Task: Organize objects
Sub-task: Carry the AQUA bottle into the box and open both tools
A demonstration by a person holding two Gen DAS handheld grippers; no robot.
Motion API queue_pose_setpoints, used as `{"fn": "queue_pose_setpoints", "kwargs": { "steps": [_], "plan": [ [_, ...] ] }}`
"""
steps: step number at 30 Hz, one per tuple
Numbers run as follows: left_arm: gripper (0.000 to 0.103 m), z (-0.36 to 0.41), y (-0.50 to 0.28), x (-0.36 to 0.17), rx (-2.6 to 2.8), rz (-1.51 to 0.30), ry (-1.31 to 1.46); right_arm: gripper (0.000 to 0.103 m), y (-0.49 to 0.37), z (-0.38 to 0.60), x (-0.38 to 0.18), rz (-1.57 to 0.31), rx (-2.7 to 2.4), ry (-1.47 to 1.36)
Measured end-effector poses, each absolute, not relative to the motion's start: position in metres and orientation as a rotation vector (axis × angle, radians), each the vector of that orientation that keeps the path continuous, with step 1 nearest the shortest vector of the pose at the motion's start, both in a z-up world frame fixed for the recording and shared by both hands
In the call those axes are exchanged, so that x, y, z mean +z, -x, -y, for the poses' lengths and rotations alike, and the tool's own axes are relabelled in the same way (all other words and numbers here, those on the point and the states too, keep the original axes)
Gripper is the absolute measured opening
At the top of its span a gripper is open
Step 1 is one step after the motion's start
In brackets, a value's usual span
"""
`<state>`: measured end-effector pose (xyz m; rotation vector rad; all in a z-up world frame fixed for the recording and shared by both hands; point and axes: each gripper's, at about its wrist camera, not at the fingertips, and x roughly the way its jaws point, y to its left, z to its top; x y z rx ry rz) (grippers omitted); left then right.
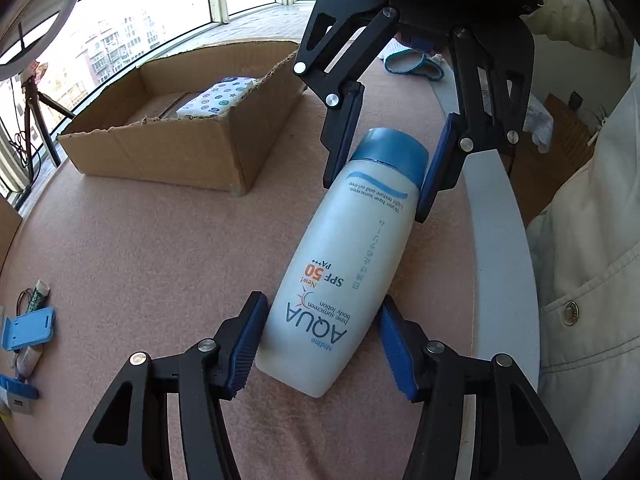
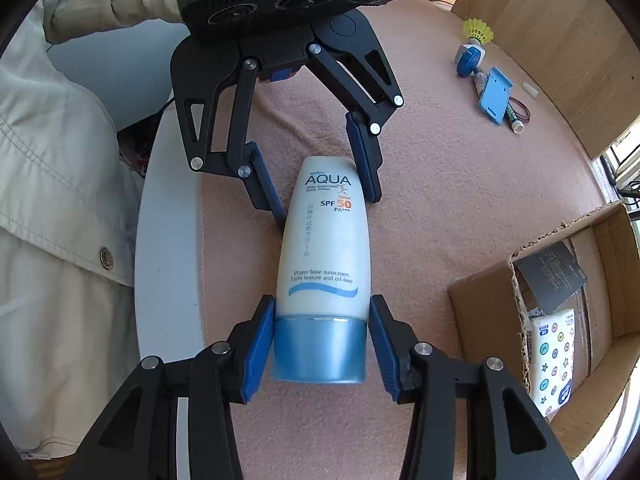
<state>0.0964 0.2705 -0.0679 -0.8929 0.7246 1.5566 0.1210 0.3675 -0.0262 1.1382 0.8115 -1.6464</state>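
A white sunscreen bottle (image 1: 340,264) with a blue cap (image 1: 390,152) lies flat on the pink cloth covering the counter (image 1: 160,248), in the middle of both frames.

In the left wrist view, the left gripper (image 1: 320,344) straddles the bottle's base at the bottom of the frame. Its left blue pad rests against the bottle, while the right pad stands just off it, so the jaws are part-open and not clamped.

In the right wrist view, the right gripper (image 2: 322,346) brackets the cap at the lower centre. Its jaws are narrowed around the cap, both pads at its sides; whether they press on it I cannot tell.

A cardboard box (image 1: 168,148) sits at the upper left of the left view, holding a patterned tissue pack (image 1: 218,96). A blue phone stand (image 2: 495,94) and a yellow shuttlecock (image 2: 478,32) lie at the upper right of the right view.
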Motion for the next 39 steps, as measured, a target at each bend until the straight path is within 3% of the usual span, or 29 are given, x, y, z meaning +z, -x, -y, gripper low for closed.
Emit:
{"fn": "queue_pose_setpoints", "kwargs": {
  "steps": [9, 17, 31, 34, 36, 39],
  "plan": [
    [0.057, -0.273, -0.098, -0.011, 1.597, -0.803, 0.832, 0.042, -0.118, -0.374, 0.014, -0.828, -1.675, -1.039],
    [0.057, -0.318, -0.044, 0.05, 1.676, -0.885, 0.741, 0.042, -0.082, -0.42, 0.067, -0.886, -1.795, -0.93],
    [0.058, -0.429, 0.042, 0.032, 1.643, -0.878, 0.768, 0.043, -0.037, -0.507, 0.061, -0.898, -1.851, -0.978],
    [0.071, -0.437, 0.069, 0.028, 1.754, -0.872, 0.795, 0.043, -0.026, -0.513, 0.053, -0.915, -1.928, -0.982],
    [0.091, -0.43, 0.082, 0.03, 1.864, -0.849, 0.831, 0.043, -0.018, -0.515, 0.049, -0.896, -2.0, -1.029],
    [0.092, -0.412, 0.087, 0.035, 1.965, -0.836, 0.848, 0.046, -0.017, -0.514, 0.045, -0.918, -2.034, -1.047]
  ]
}}
